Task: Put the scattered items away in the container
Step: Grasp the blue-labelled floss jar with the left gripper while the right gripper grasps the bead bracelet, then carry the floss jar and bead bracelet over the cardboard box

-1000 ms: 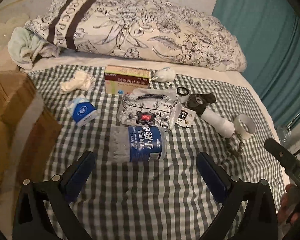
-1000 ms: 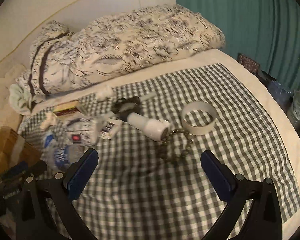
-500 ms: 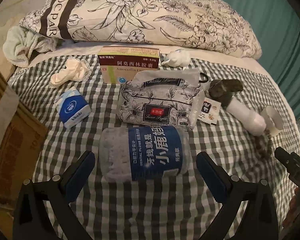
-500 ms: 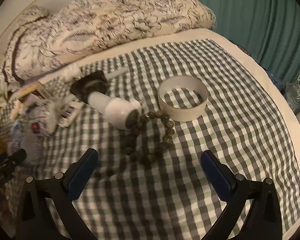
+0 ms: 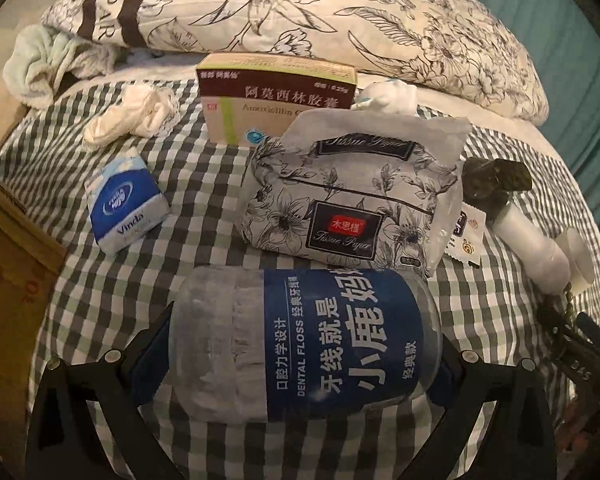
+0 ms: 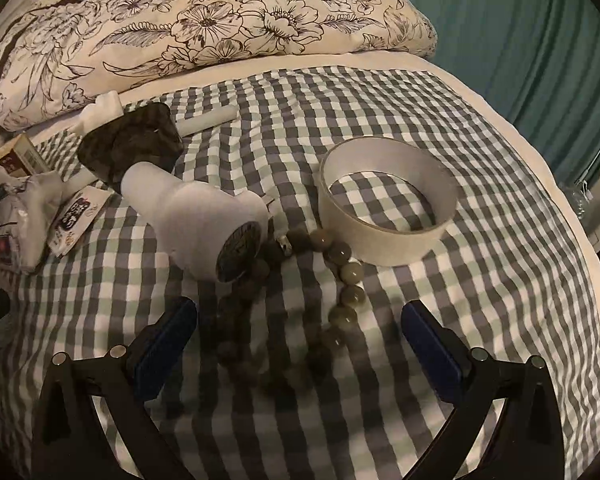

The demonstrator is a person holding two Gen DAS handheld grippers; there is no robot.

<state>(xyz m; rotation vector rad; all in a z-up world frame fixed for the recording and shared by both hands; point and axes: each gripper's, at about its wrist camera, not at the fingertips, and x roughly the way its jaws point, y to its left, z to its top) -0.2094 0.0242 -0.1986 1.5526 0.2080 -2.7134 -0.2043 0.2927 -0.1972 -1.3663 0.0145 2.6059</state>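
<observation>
Blue-labelled clear plastic dental floss tub point(image 5: 306, 344) lies on its side on the grey-checked bedspread point(image 5: 204, 192); left gripper point(image 5: 300, 364) has jaws wide, straddling it, not yet closed. Right gripper point(image 6: 300, 344), jaws wide and empty, hovers over the grey-green bead string point(image 6: 342, 280) beside the white tape roll point(image 6: 388, 220). Brown cardboard box point(image 5: 8, 264), probably the container, sits at the left.

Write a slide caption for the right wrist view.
Open right gripper hovers over bead string beside tape roll on checked cloth.
</observation>
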